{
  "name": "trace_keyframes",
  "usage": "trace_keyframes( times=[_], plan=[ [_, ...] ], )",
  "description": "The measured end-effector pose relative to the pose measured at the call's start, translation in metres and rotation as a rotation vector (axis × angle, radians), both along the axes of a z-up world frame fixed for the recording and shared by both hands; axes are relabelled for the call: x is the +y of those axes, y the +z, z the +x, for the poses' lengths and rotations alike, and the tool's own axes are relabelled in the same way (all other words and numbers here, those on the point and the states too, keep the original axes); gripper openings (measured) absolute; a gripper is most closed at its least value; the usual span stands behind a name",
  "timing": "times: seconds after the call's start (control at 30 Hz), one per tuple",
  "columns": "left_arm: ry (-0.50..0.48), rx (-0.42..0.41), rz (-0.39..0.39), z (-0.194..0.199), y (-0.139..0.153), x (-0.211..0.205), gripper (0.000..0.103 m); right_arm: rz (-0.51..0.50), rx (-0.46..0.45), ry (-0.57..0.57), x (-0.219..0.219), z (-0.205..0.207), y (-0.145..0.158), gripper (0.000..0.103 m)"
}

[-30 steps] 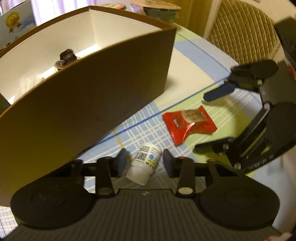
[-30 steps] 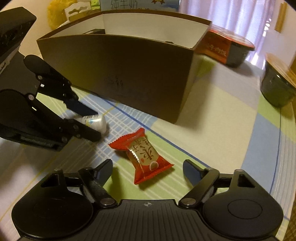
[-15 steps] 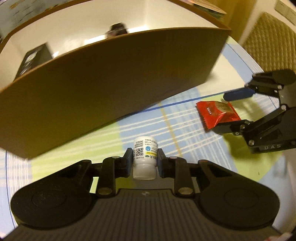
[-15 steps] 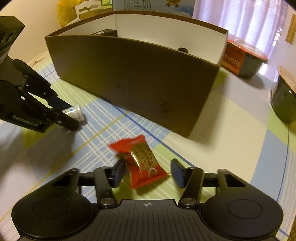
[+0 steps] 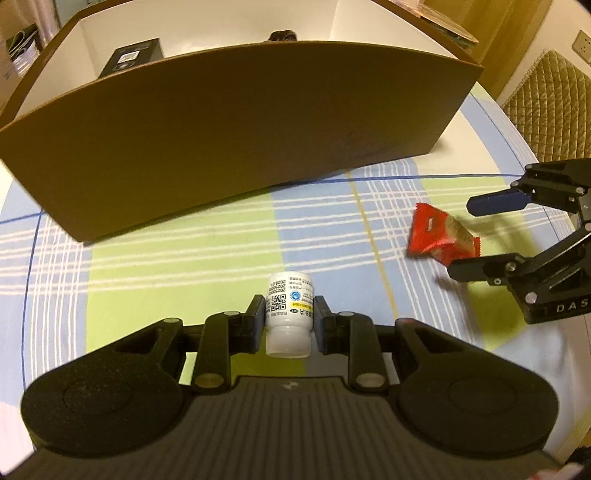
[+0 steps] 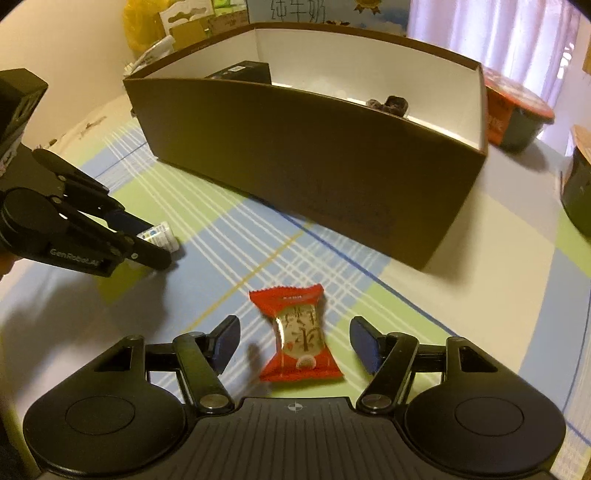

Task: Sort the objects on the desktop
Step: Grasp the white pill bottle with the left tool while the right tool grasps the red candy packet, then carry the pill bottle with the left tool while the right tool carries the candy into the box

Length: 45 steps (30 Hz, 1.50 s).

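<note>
My left gripper (image 5: 289, 325) is shut on a small white bottle (image 5: 290, 312) with a printed label, held above the checked tablecloth; it also shows in the right wrist view (image 6: 159, 236). A red snack packet (image 6: 299, 334) lies on the cloth between the open fingers of my right gripper (image 6: 295, 343), untouched by them. The packet also shows in the left wrist view (image 5: 441, 236) between the right gripper's fingers. A big brown box (image 5: 236, 125) with a white inside stands just behind.
Inside the box lie a black carton (image 5: 133, 59) and a dark wrapped item (image 6: 388, 103). Instant-noodle bowls (image 6: 517, 114) stand right of the box. A woven chair (image 5: 550, 99) is beyond the table edge. A milk carton and bags (image 6: 207, 22) stand behind the box.
My left gripper closed on the white bottle and lifted it, now held steady. My right gripper moved over the red packet, narrowed, then opened wider again; the packet turned lengthwise.
</note>
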State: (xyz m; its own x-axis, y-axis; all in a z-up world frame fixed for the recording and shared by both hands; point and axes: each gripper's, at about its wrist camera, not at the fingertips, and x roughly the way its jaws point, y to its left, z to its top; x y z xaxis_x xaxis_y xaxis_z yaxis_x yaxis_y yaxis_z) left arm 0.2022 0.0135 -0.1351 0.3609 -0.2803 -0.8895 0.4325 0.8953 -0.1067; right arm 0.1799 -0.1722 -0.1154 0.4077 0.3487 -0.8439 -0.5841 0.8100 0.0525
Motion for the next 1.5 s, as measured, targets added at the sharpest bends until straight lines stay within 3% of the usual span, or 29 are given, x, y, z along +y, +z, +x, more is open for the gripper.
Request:
trace_keyframes(
  times=[0.1,0.17,0.23,0.4,0.57,0.77,1.13,1.5],
  plan=[
    [0.018,0.005,-0.004,0.001,0.0,0.007,0.022,-0.009,-0.002,0.007,0.005,0.004,-0.004,0.062],
    [0.028,0.009,-0.006,0.002,0.0,0.01,0.022,-0.002,0.012,0.0,0.006,0.005,-0.008,0.053],
    [0.031,0.01,-0.008,0.002,0.0,0.013,0.022,-0.009,0.031,-0.01,0.007,0.003,-0.012,0.025],
    [0.042,0.014,-0.008,0.001,0.004,0.018,0.022,-0.016,0.054,-0.054,0.01,-0.007,-0.011,0.023],
    [0.037,0.002,-0.02,-0.001,0.011,0.019,0.022,0.039,0.103,-0.108,0.008,-0.011,-0.005,0.022],
    [0.025,-0.032,-0.046,-0.006,0.031,0.02,0.022,0.079,0.105,-0.127,0.01,-0.013,0.018,0.022],
    [-0.004,-0.183,-0.138,0.008,0.099,0.032,0.022,0.179,-0.003,-0.118,0.028,0.014,0.085,0.022],
    [-0.012,-0.271,-0.15,0.077,0.14,0.024,0.022,0.142,-0.126,-0.162,0.047,0.092,0.115,0.022]
  ],
)
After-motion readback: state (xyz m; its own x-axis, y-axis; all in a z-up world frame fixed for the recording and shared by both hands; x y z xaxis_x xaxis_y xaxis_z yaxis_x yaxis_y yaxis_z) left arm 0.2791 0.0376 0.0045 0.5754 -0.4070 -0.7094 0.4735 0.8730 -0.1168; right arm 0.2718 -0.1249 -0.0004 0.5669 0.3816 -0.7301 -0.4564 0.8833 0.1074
